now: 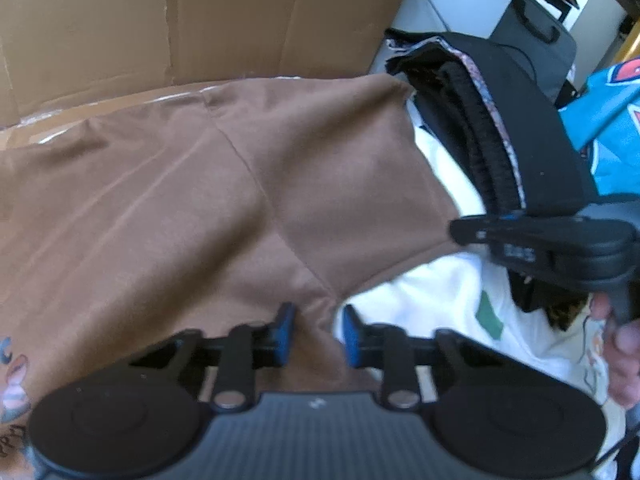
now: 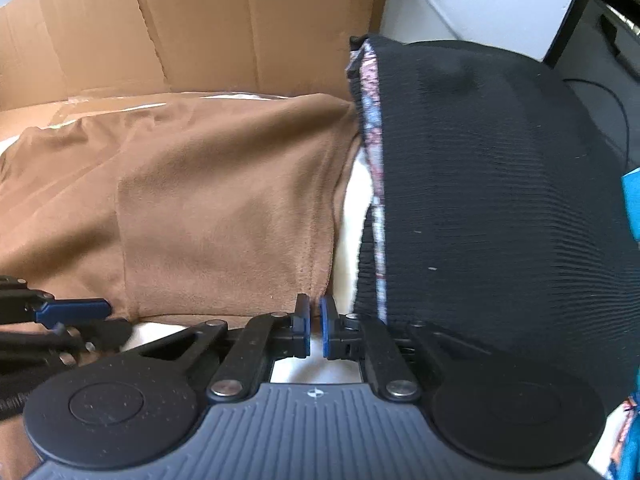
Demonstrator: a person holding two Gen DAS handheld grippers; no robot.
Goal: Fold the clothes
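The brown garment lies spread over a white cloth in front of a cardboard box, with its right sleeve reaching toward a stack of dark folded clothes.

The left gripper has its jaws narrowed around a raised ridge of the brown fabric near the lower edge; whether the pads actually press on it I cannot tell. The right gripper is closed nearly all the way at the sleeve's hem, the fabric edge sitting right at the tips of its fingers, so it seems to pinch only the very border, if anything.

Risks, as I judge them: a hold that shallow could slip once the sleeve is lifted, leaving the fold lopsided. The left gripper might also catch the white cloth beneath and drag it along. The right gripper works tight against the dark stack and could knock it askew.

Count: two grippers, one brown garment, one white cloth, one dark stack, one teal printed garment, one cardboard box.
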